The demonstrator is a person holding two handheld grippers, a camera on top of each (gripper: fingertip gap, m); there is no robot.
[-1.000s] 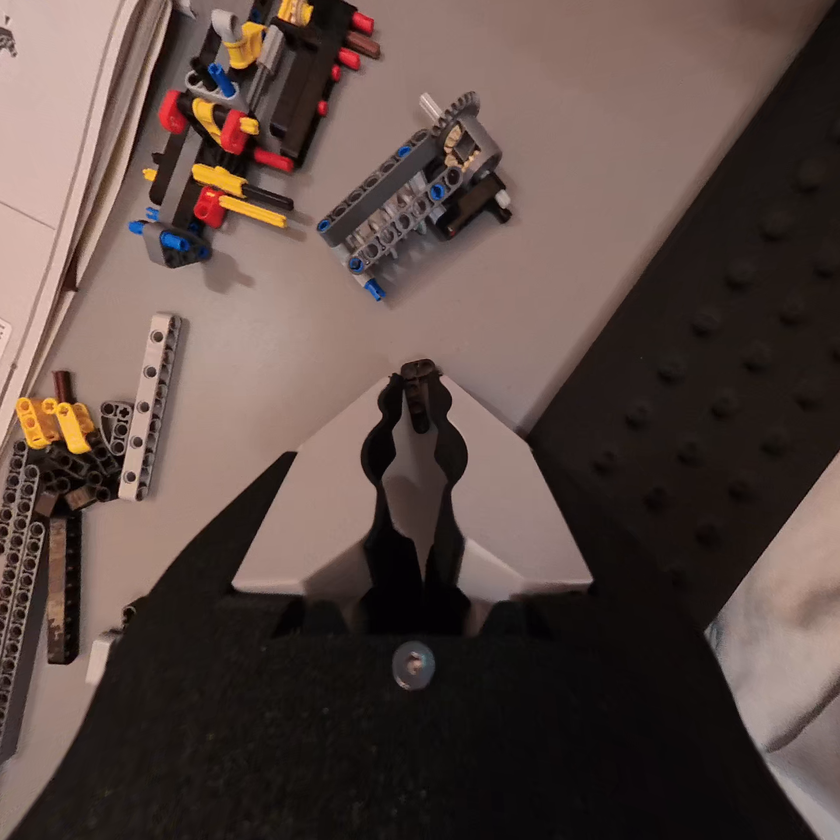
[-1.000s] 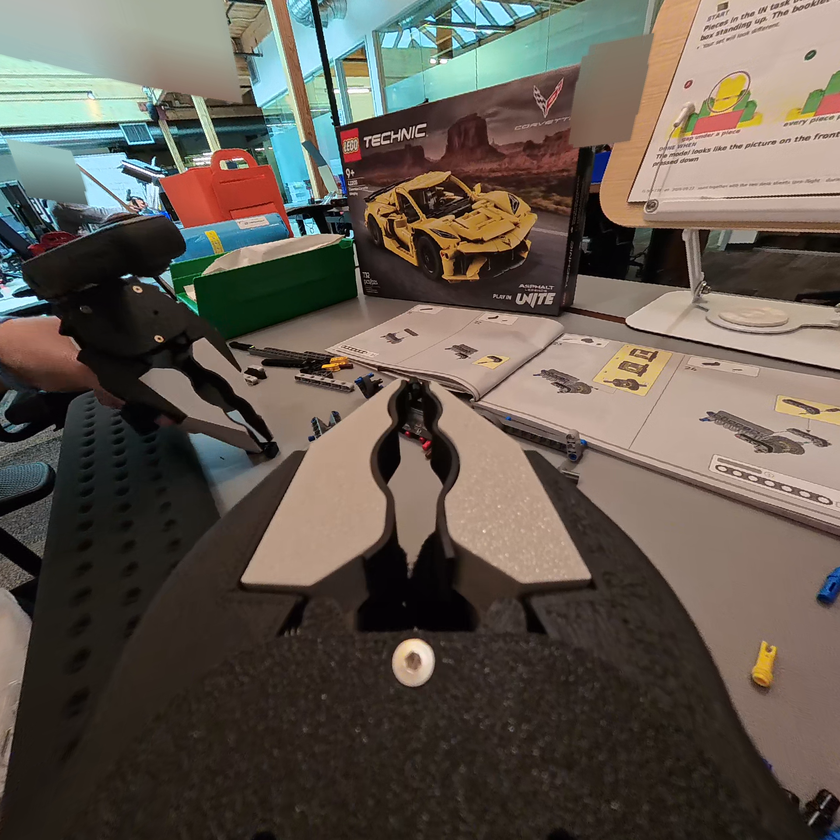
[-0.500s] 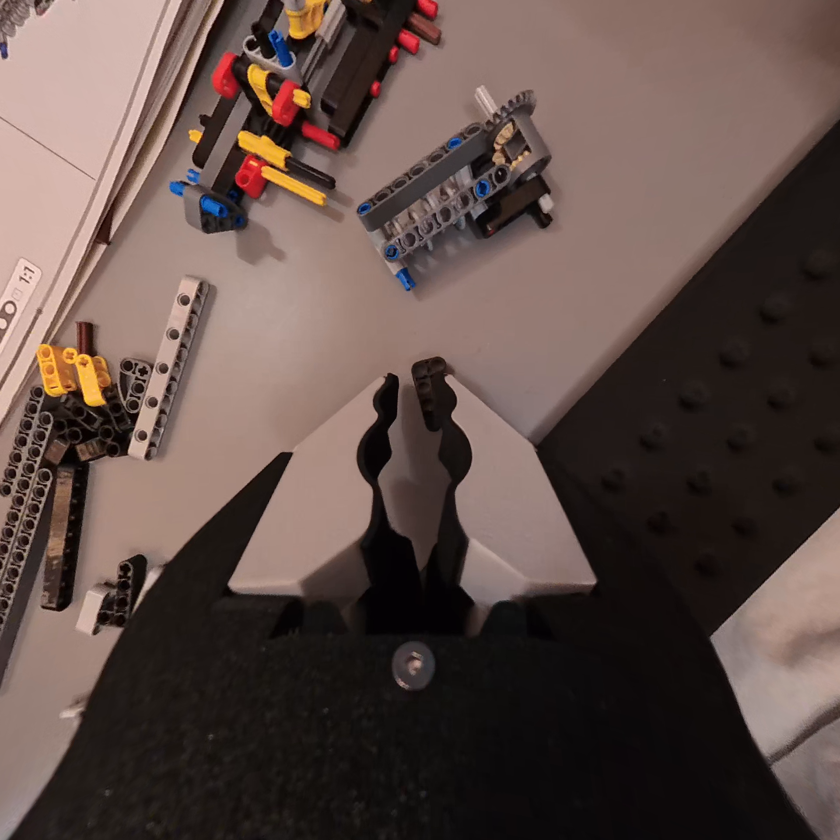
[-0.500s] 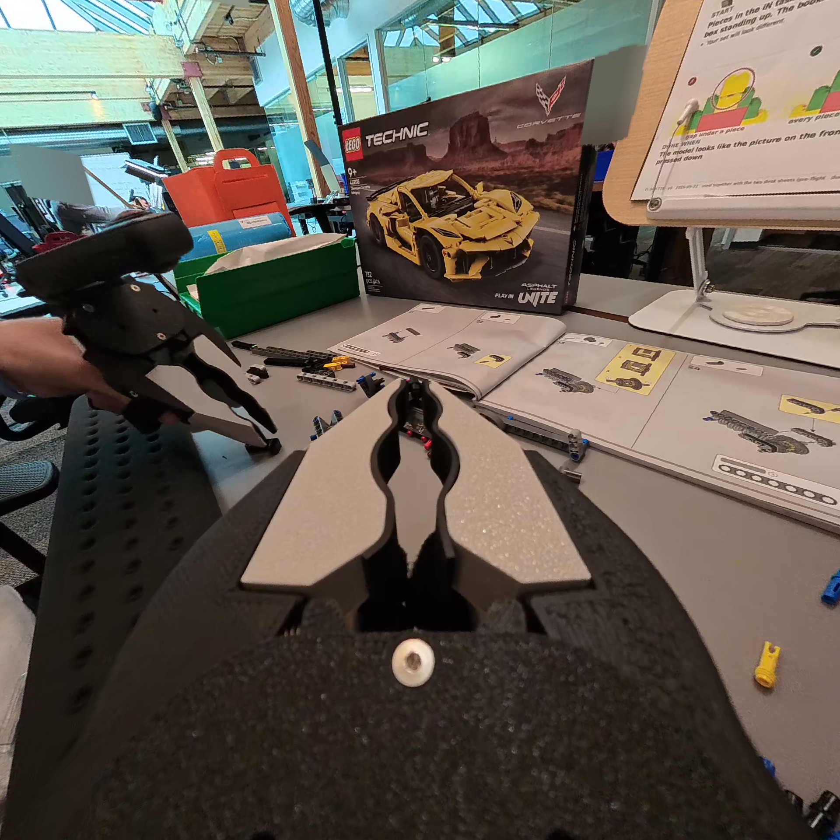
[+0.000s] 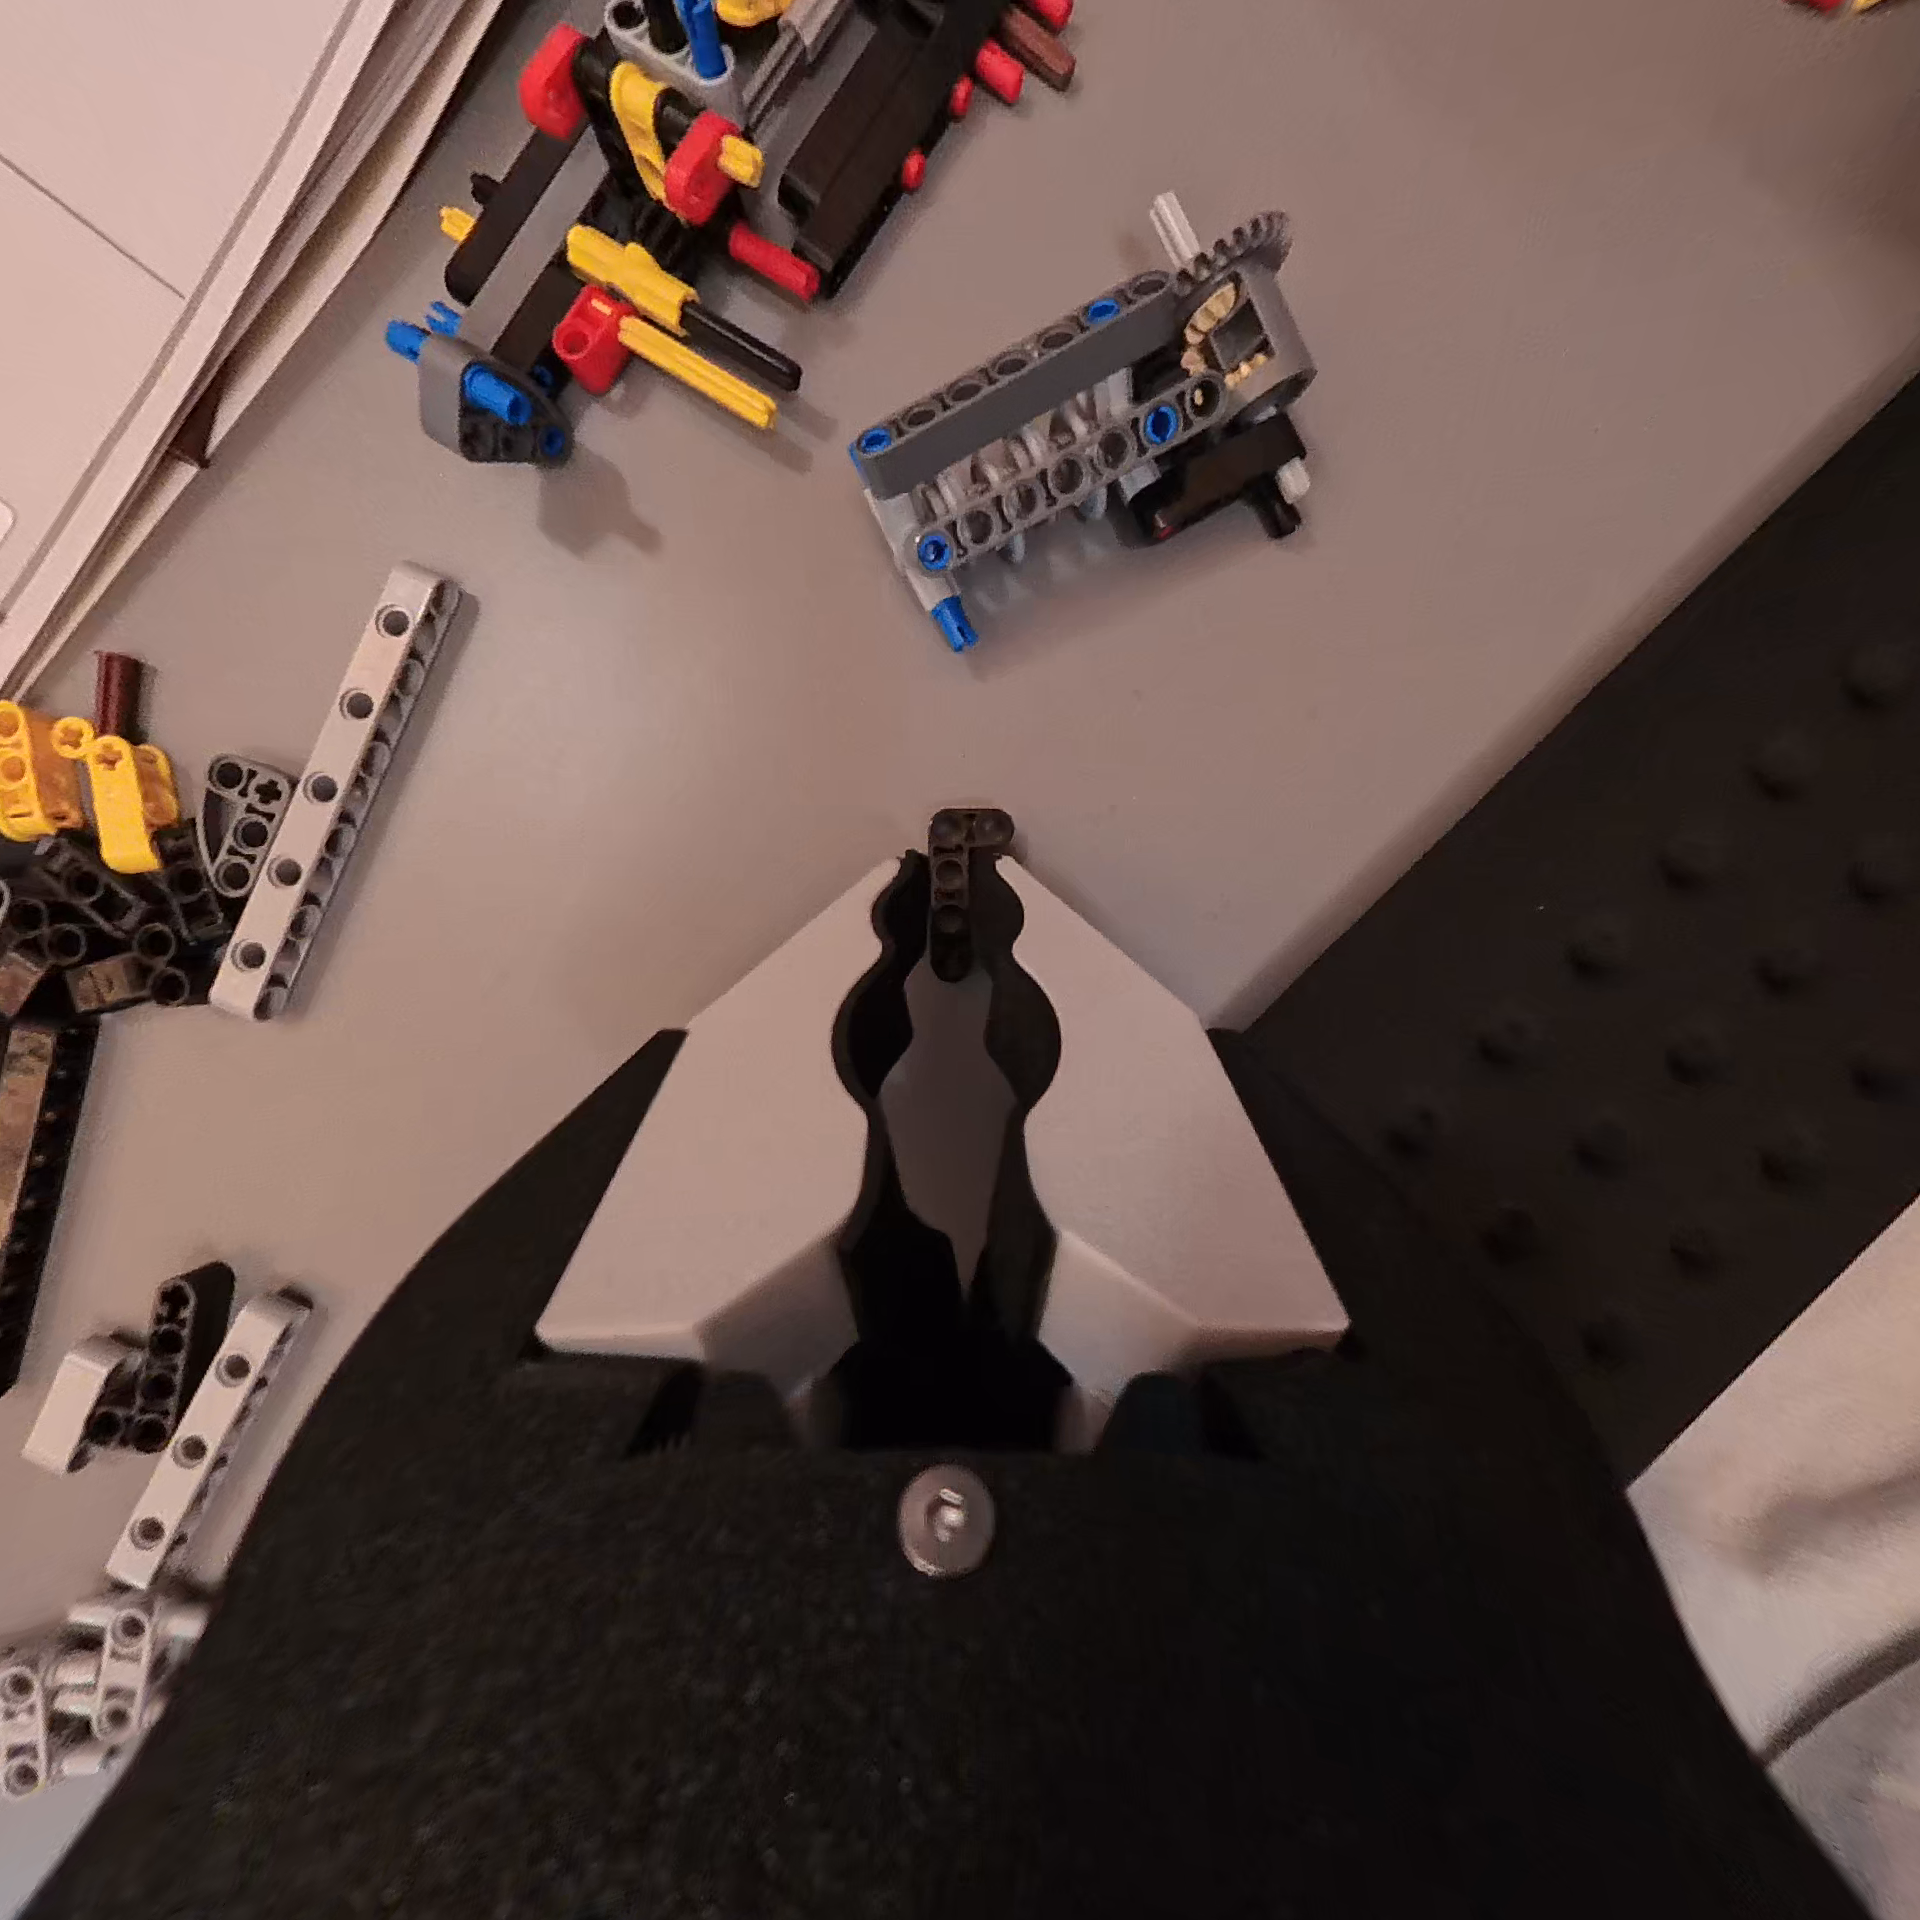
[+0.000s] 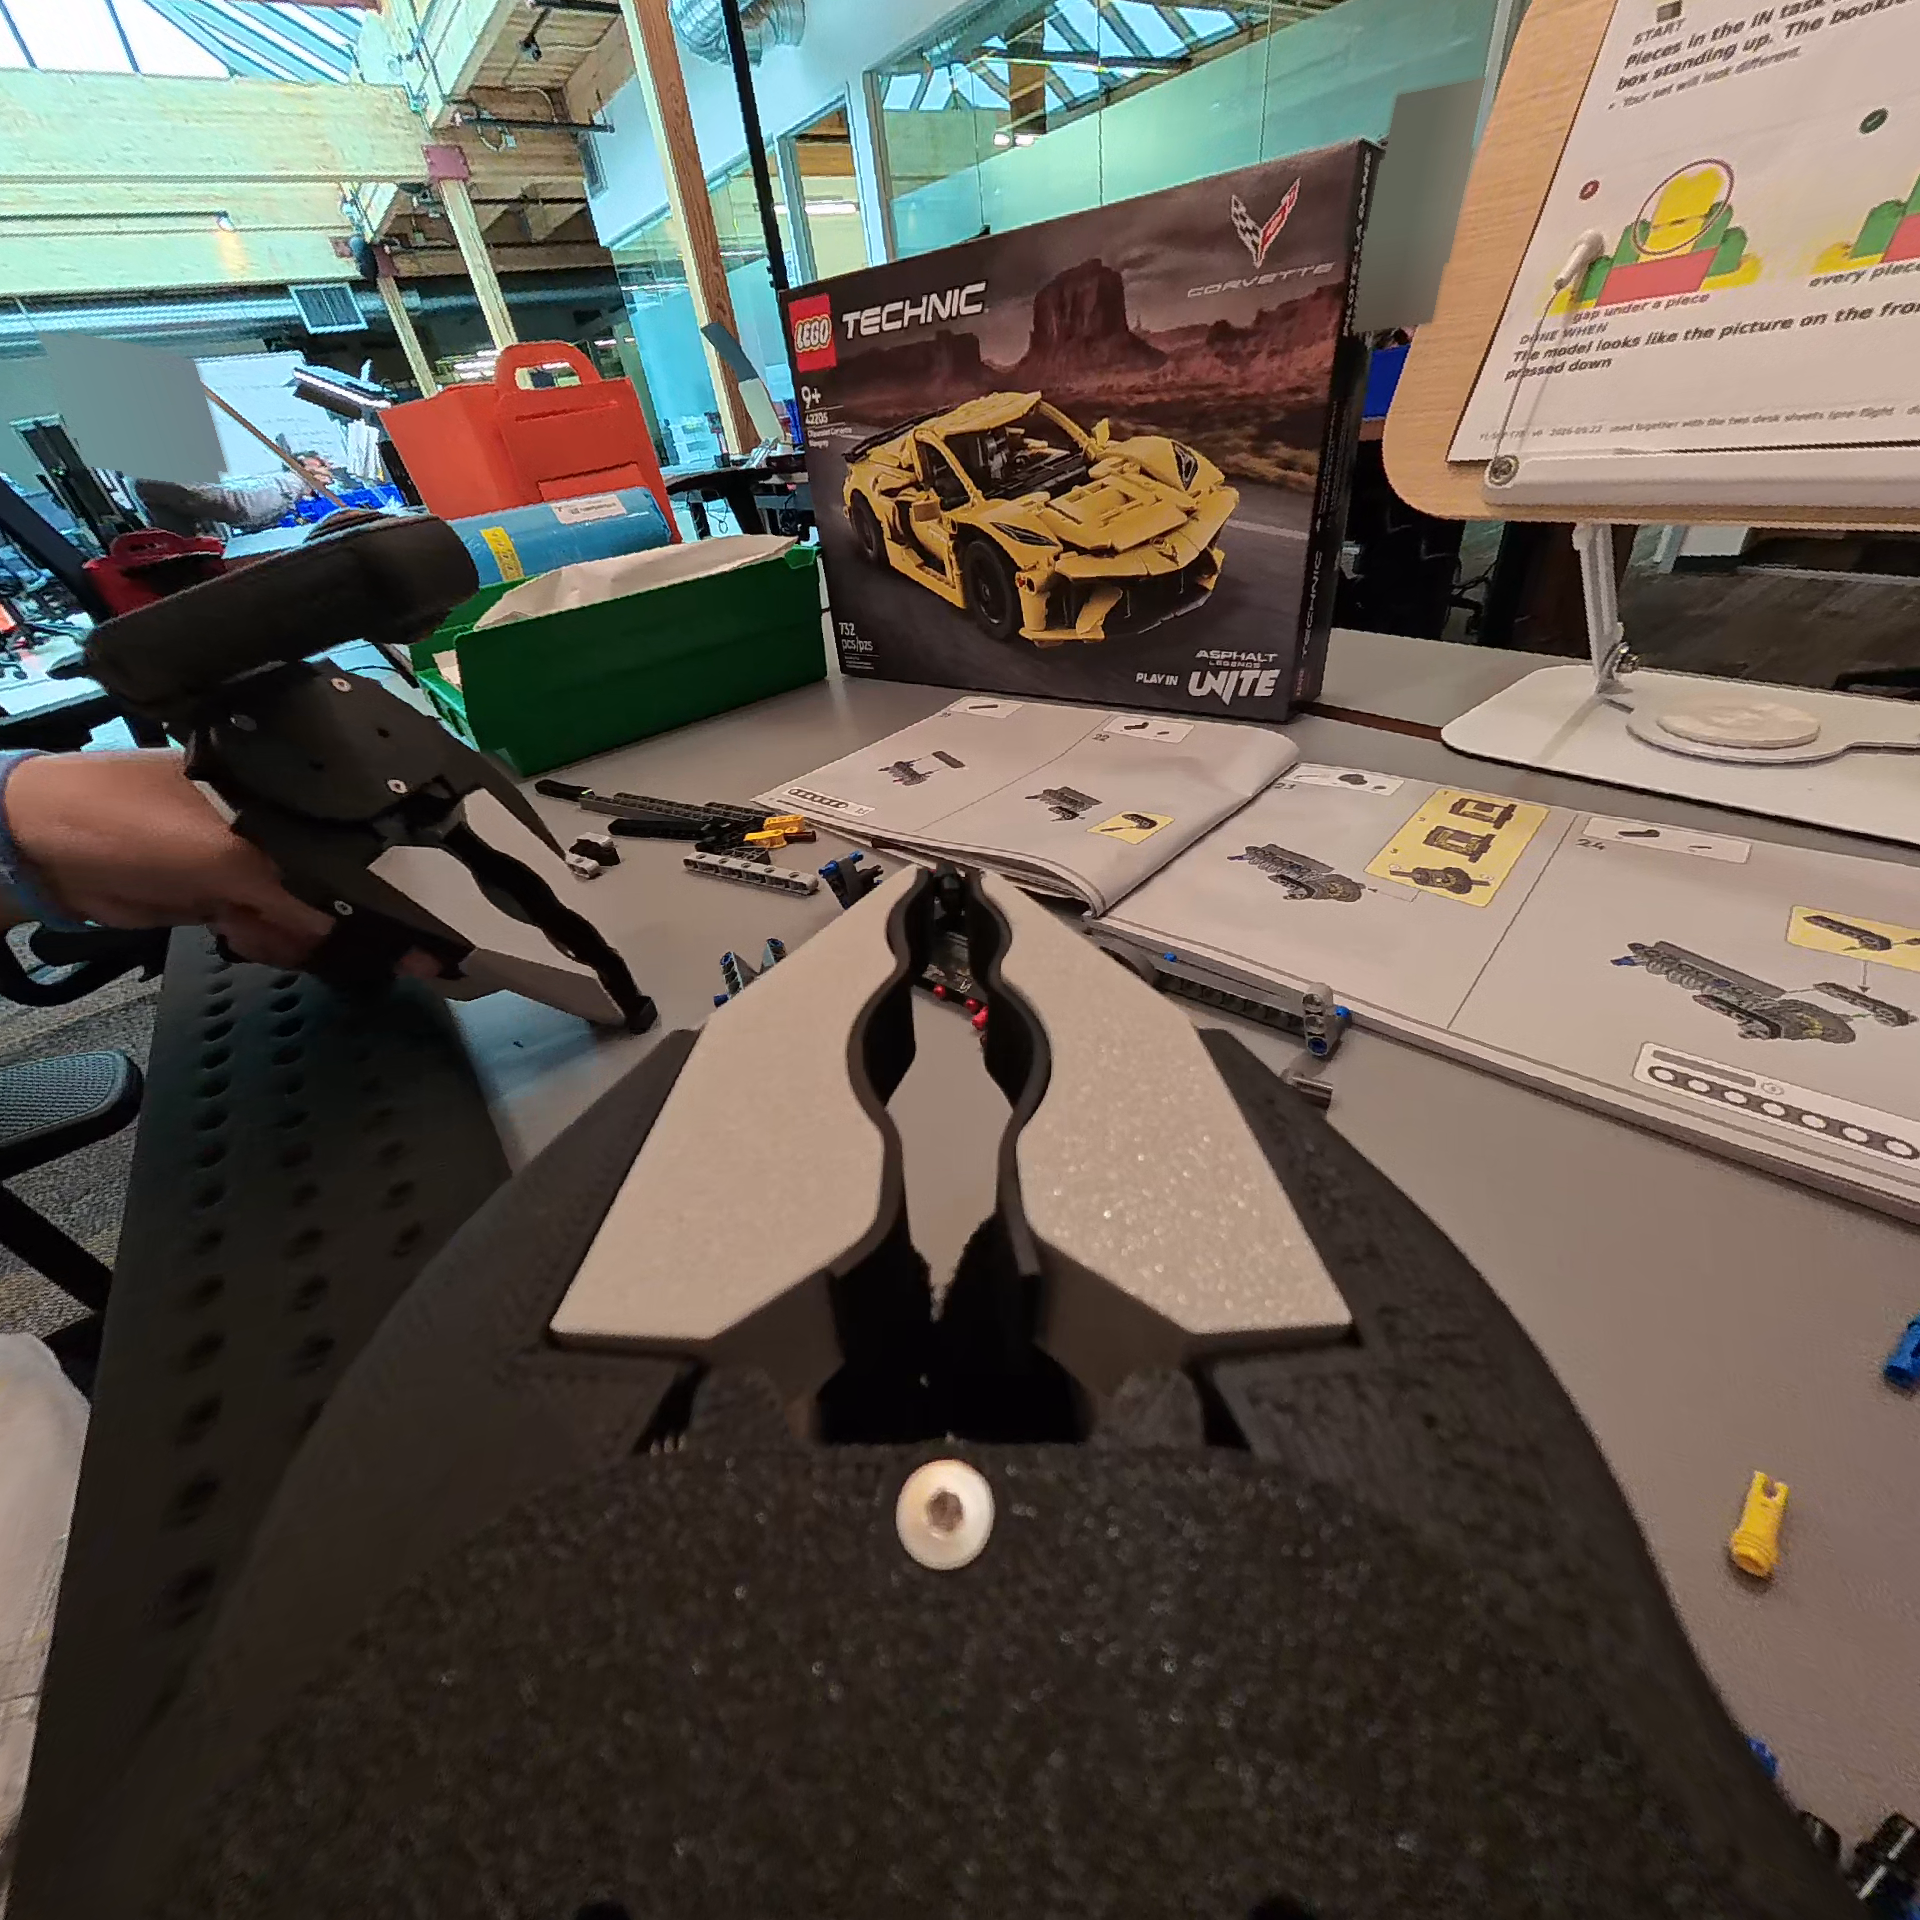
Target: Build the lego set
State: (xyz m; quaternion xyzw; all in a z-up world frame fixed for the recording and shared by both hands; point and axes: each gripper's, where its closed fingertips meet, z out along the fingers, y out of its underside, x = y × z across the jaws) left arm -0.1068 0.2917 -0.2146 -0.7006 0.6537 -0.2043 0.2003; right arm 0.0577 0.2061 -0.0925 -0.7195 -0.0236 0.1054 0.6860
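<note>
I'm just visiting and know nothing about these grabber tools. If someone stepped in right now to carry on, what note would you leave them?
Left gripper: shut on a small black beam, low over the table's near edge.
Right gripper: fingers nearly together; whether it holds anything cannot be told.
Parts: grey gear assembly and red-yellow-black assembly ahead of the left gripper; loose beams to its left; instruction booklet open; set box standing behind.
Done: two sub-assemblies partly built.
Left: fit the black beam, then most of the car.
</note>
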